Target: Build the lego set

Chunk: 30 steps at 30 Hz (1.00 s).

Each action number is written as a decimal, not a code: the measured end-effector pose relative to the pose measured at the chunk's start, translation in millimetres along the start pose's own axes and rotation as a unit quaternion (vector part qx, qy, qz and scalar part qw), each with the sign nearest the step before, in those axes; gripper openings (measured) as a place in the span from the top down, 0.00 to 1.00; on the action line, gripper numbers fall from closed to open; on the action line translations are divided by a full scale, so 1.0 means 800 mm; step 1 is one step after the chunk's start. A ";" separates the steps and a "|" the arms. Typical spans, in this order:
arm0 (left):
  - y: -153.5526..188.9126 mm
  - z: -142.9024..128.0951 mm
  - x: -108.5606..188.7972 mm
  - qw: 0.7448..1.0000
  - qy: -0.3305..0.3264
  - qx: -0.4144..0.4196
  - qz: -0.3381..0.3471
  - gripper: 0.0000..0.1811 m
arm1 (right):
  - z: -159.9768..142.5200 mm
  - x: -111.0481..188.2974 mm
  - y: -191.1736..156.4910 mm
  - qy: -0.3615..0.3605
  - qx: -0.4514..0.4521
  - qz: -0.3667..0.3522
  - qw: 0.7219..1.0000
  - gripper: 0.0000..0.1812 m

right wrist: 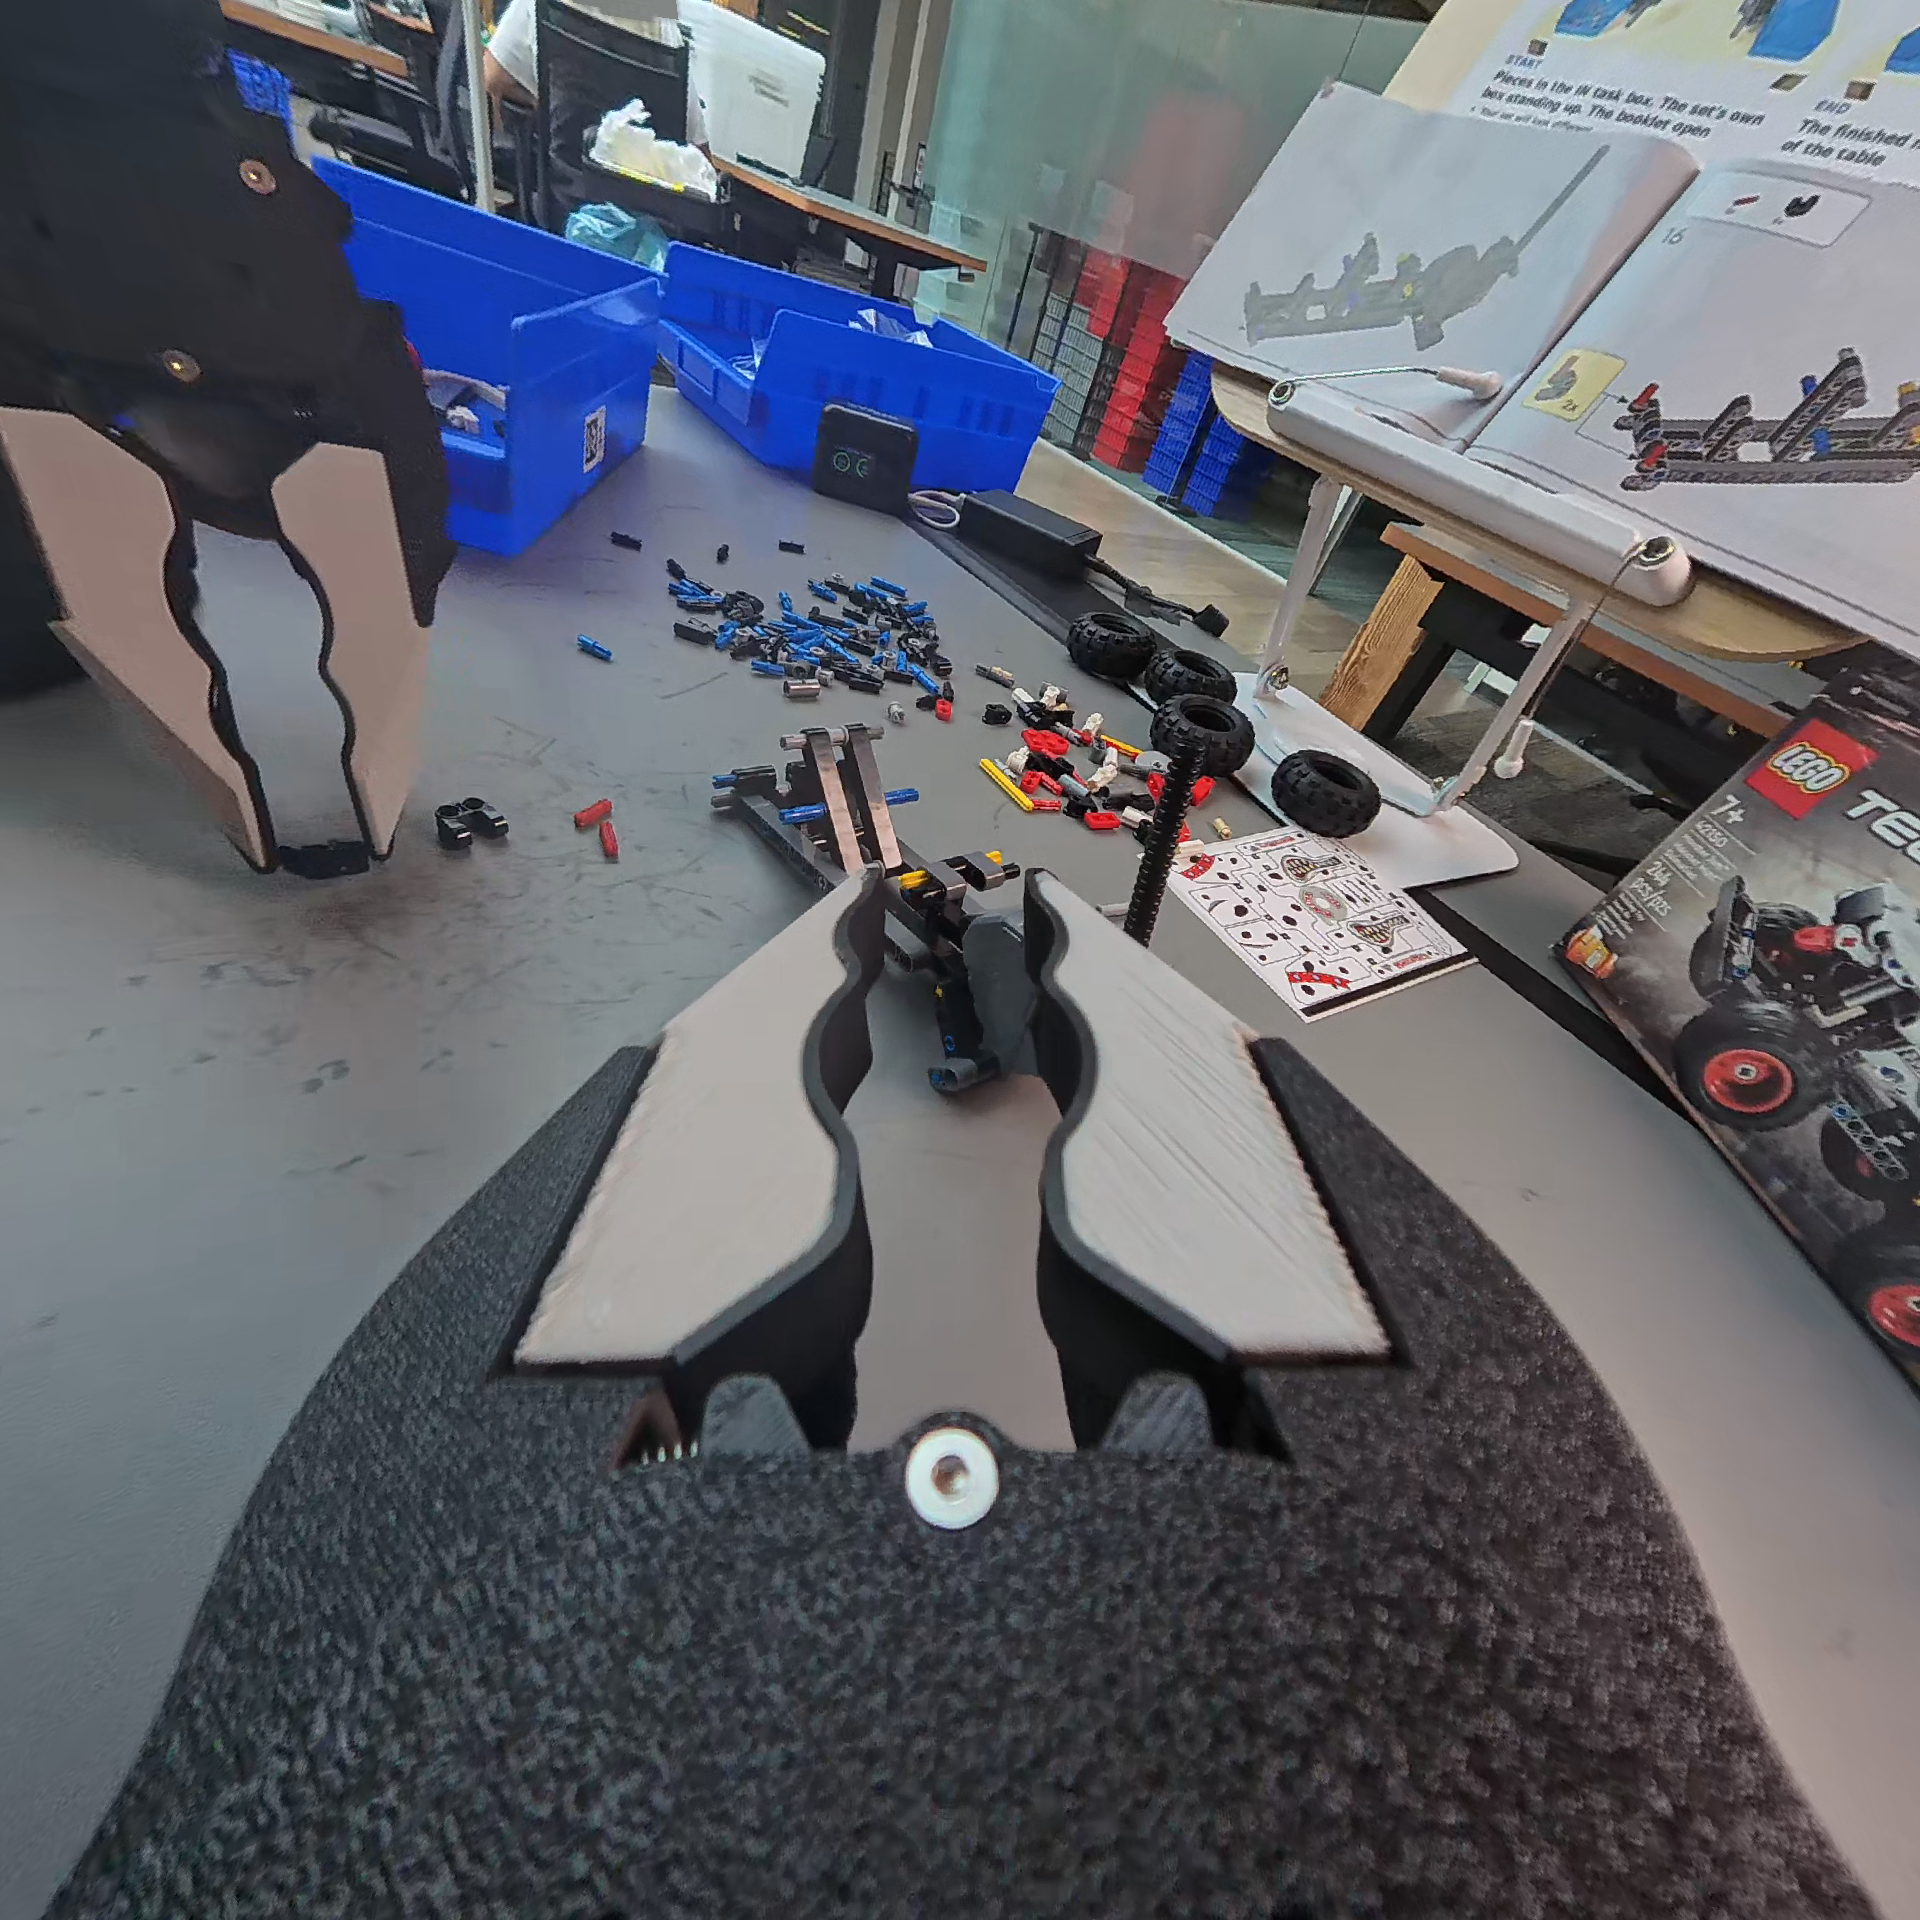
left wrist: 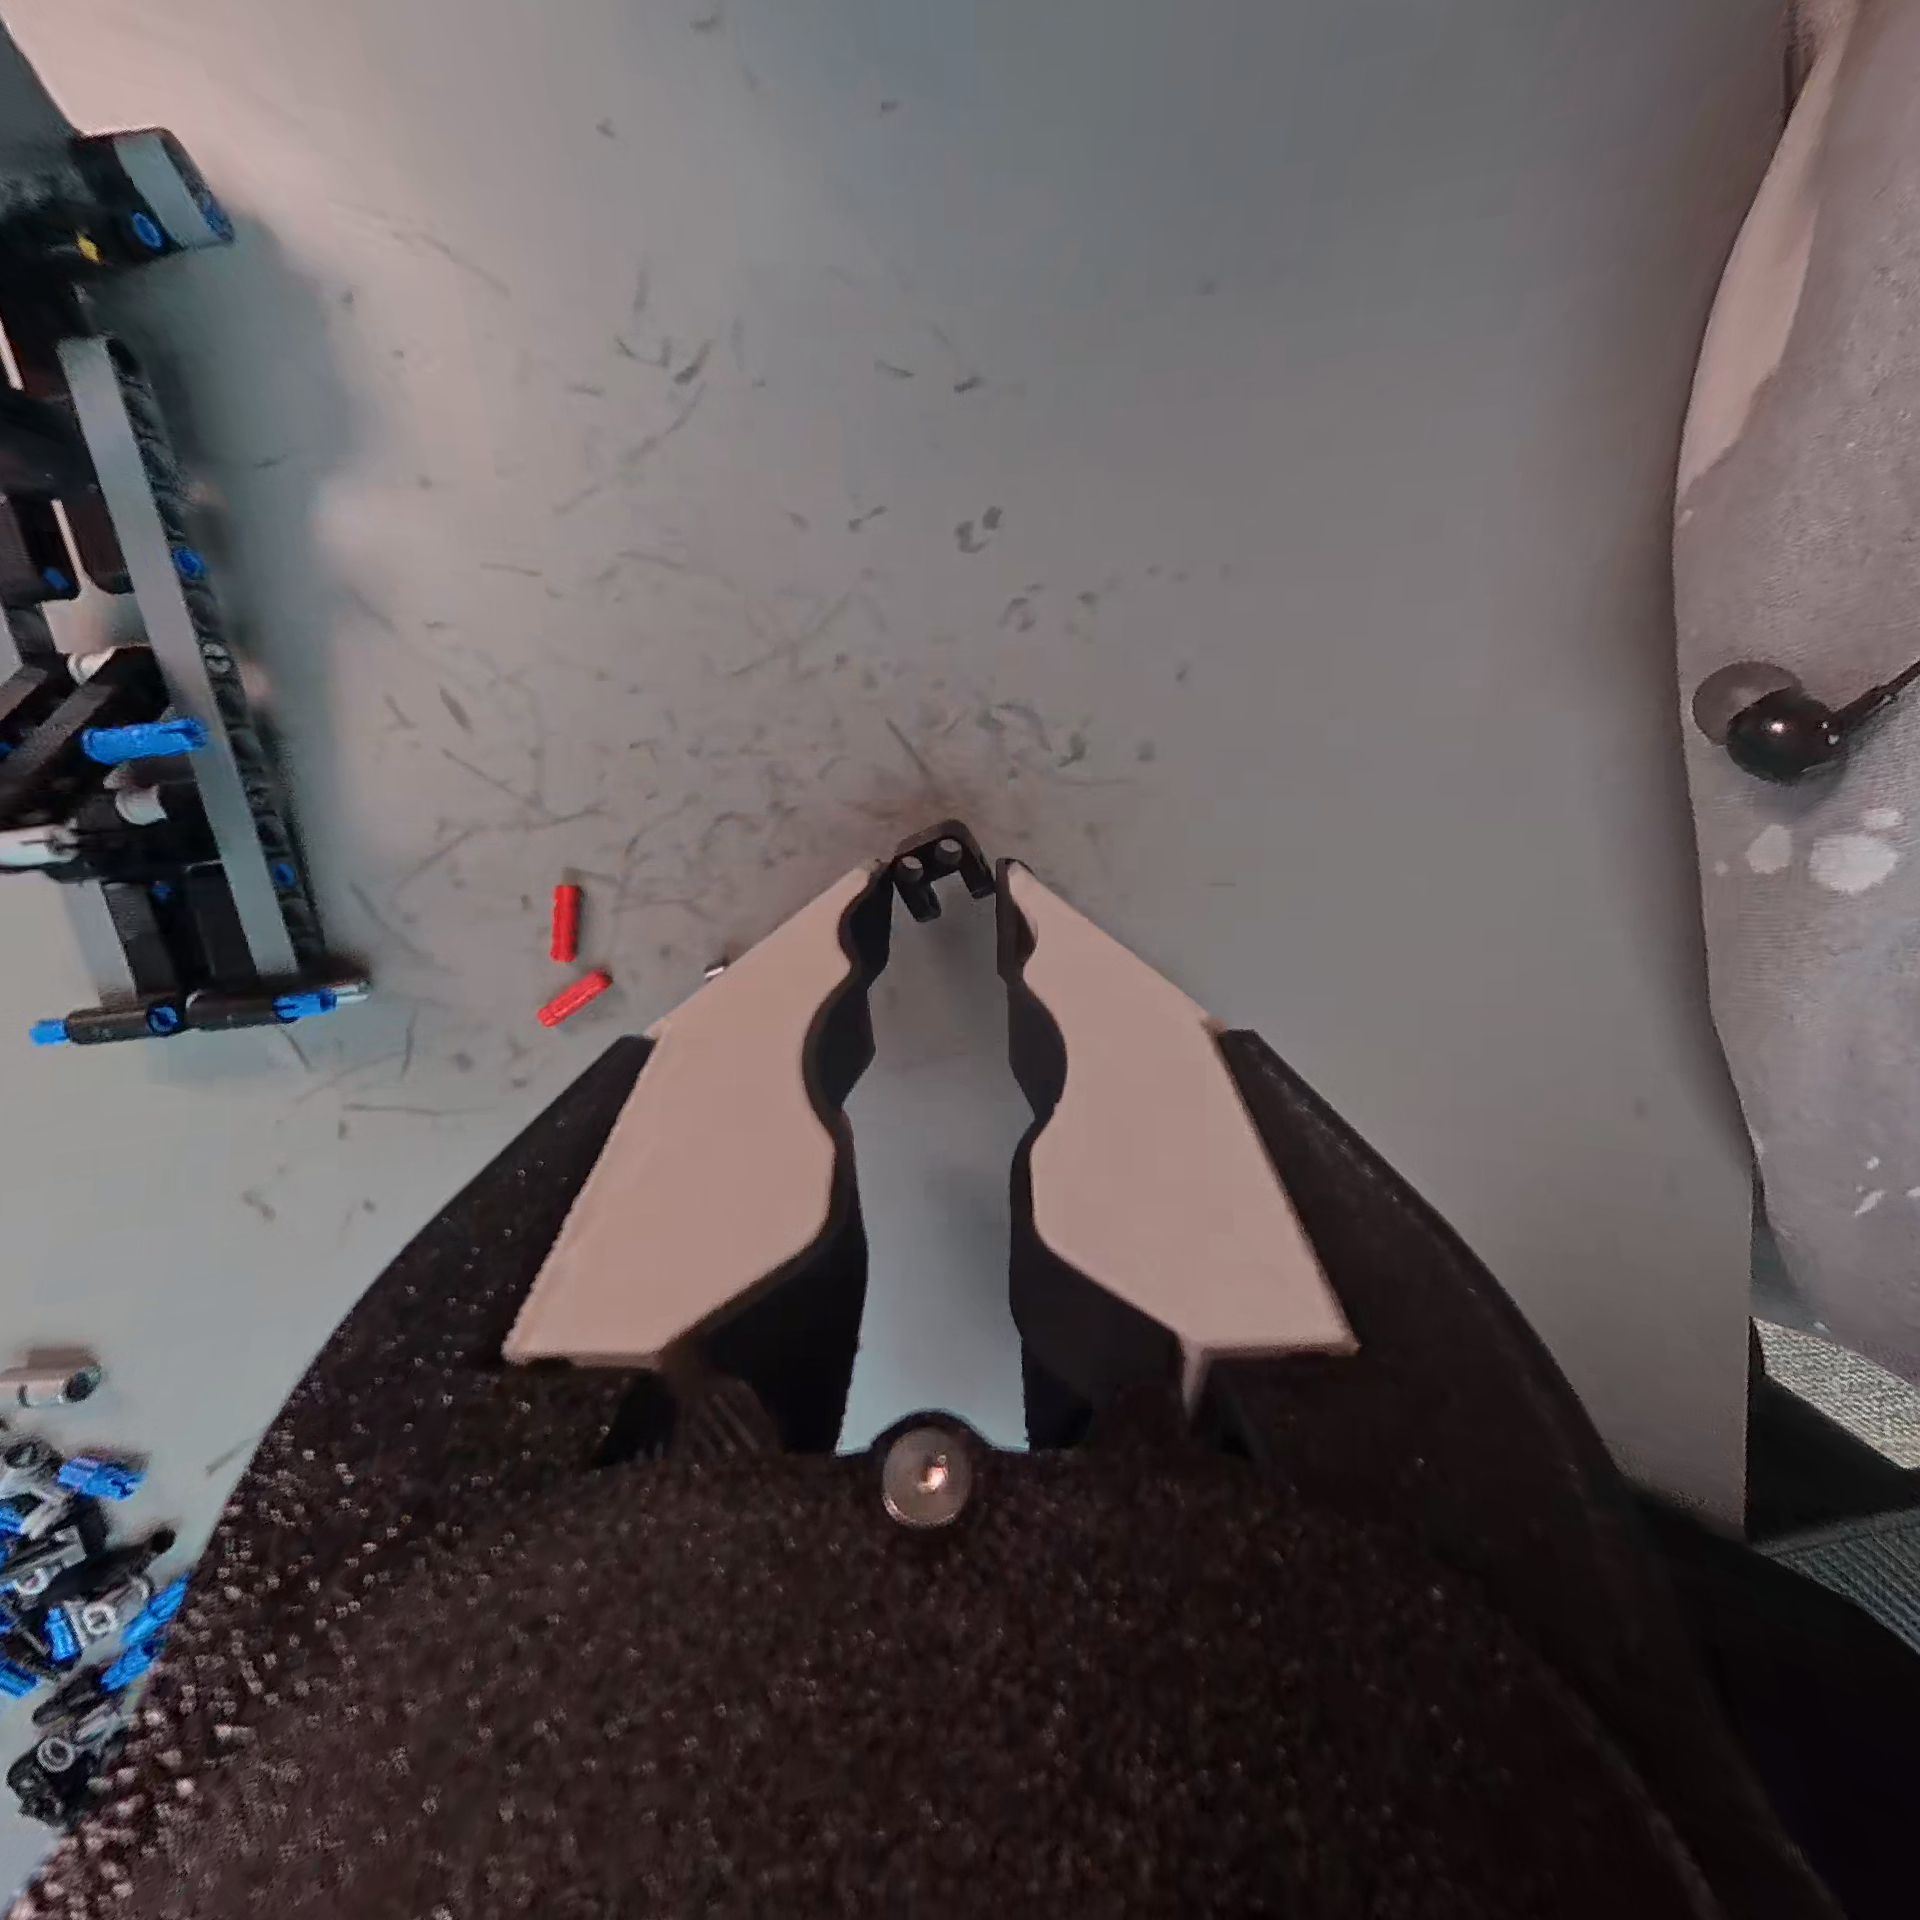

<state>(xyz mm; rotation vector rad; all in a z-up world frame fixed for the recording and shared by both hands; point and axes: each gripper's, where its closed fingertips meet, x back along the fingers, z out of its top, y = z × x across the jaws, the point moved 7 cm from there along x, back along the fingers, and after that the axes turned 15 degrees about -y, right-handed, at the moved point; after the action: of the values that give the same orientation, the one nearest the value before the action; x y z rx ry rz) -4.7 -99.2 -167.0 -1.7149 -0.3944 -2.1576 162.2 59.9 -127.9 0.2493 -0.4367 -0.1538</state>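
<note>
My left gripper points down at the grey table and is shut on a small black connector with two round holes, held at its tips on the table top. It also shows in the right wrist view at the left. My right gripper is closed around the near end of the long black and grey chassis, which lies on the table. The chassis also shows at the left edge of the left wrist view. Two red pins and a second black connector lie between the grippers.
A pile of blue and black pins, red and yellow parts, several black tyres, a sticker sheet, the set box and the booklet on a stand are on the right. Blue bins stand behind. A person's grey clothing is close. My hands' fingertips stand some 20 cm from each other.
</note>
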 end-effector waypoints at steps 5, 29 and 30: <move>-0.005 0.007 -0.013 1.000 0.001 0.006 0.005 0.88 | -0.001 -0.004 -0.004 -0.006 0.002 0.005 1.000 0.86; -0.018 -0.016 0.002 0.987 0.161 -0.010 0.012 0.73 | -0.005 -0.016 -0.018 -0.023 0.011 0.027 0.999 0.86; -0.017 -0.014 -0.002 0.988 0.152 -0.015 0.013 0.74 | -0.004 -0.016 -0.019 -0.023 0.012 0.027 0.999 0.87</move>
<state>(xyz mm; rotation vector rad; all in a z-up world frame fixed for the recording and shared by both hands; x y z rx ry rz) -19.9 -91.4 -171.3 -1.3650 -0.2569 -2.3657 150.7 48.6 -140.1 0.2569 -0.4913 -0.1016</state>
